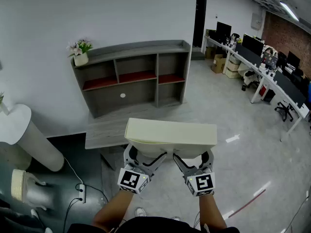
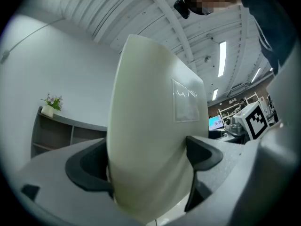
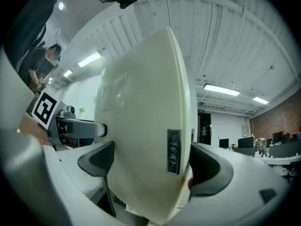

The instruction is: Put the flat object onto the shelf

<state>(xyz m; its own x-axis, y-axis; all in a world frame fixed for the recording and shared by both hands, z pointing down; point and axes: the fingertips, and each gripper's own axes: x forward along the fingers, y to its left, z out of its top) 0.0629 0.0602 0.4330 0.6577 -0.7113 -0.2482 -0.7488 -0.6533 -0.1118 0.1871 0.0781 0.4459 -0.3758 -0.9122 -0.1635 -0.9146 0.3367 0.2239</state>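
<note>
Cream flat rectangular plastic slab (image 1: 170,131) is clamped along its near edge by both tools, the left gripper (image 1: 146,155) and the right gripper (image 1: 193,157). Jaws are spread wide, pads pressed on both faces, and the slab fills each gap. It is held roughly level in the air, near the grey tabletop (image 1: 104,130) and well apart from the grey wooden shelf unit (image 1: 136,48).

Carry step is judged to be in hand; placement not yet done. For a clean move:
- Both grips should be held level and matched so the slab is not twisted.
- Far edge should be led in first.
- Release only once the slab is supported.

Shelf top carries only a small white pot of pink flowers (image 1: 80,57) at its left end. The red-floored upper compartments look empty. A small white round item (image 1: 122,95) is seen in the wide lower bay.
</note>
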